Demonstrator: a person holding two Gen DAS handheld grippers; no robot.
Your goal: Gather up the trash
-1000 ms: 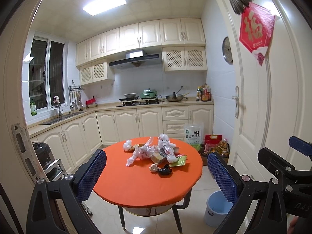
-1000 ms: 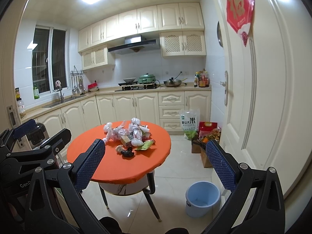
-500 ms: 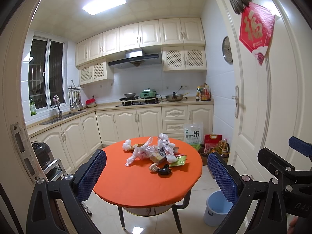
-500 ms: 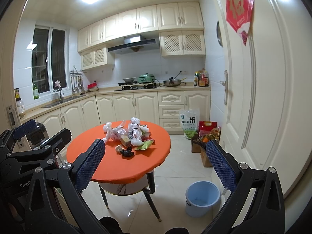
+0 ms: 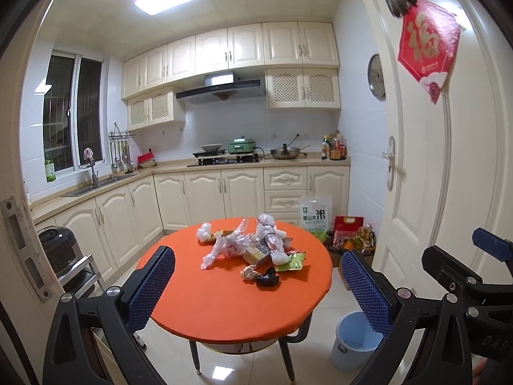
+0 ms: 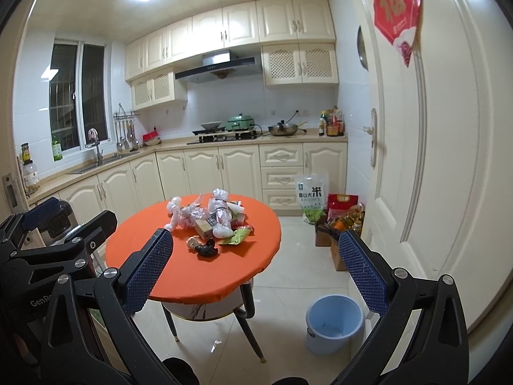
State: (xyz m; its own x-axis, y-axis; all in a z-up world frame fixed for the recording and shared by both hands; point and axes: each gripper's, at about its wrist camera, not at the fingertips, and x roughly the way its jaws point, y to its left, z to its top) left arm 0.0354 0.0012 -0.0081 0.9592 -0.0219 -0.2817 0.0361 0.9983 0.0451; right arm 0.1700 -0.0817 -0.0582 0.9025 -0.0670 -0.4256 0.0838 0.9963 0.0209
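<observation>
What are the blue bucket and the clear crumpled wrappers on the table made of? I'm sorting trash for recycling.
The blue bucket looks like moulded plastic: smooth, evenly coloured walls with a slight sheen. The clear crumpled wrappers look like thin plastic film: translucent, creased, catching glints of light. From this far back neither can be confirmed.

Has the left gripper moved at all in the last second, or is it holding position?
No. In the left wrist view the orange table and blue bucket sit where they did against the left gripper.
</observation>
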